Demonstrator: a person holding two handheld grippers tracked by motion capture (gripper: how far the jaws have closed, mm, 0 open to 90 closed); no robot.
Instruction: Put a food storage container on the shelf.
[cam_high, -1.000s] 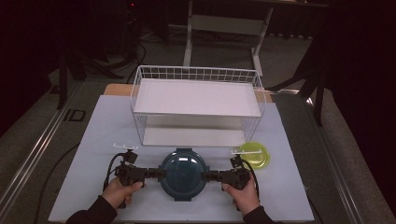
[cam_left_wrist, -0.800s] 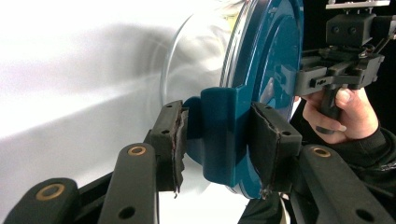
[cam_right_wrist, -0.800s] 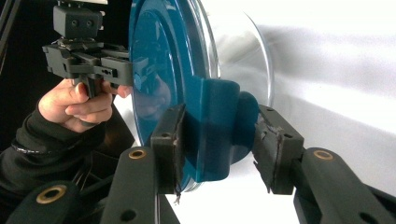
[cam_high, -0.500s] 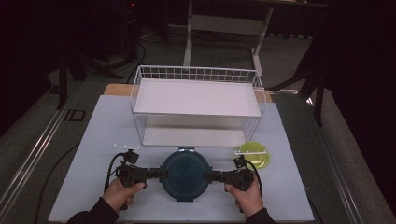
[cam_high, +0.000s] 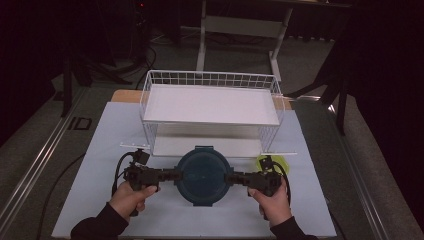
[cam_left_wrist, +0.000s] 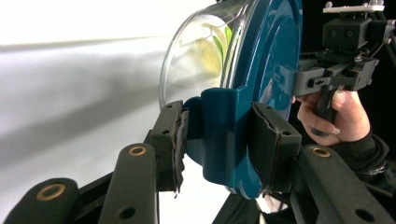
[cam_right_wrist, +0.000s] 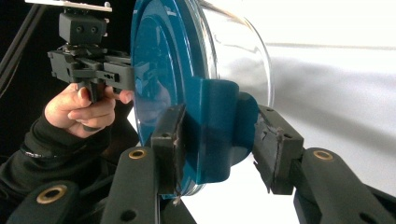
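A round clear container with a dark teal lid (cam_high: 202, 175) hangs between my two grippers, just in front of the wire rack. My left gripper (cam_high: 172, 175) is shut on the teal side clasp at the lid's left edge. In the left gripper view the pads (cam_left_wrist: 170, 140) squeeze that clasp on the container (cam_left_wrist: 271, 70). My right gripper (cam_high: 231, 177) is shut on the opposite clasp. The right gripper view shows its jaws closed around the clasp of the container (cam_right_wrist: 159, 70). Whether the container's base touches the mat is hidden.
A white two-shelf wire rack (cam_high: 212, 105) stands behind the container on a white mat (cam_high: 100, 150). A yellow-green dish (cam_high: 277, 162) lies by the rack's front right corner, just behind my right gripper. The table's edges drop to a dark floor.
The container, held at both sides, has shifted a little away from the person toward the rack. Both grippers moved with it.
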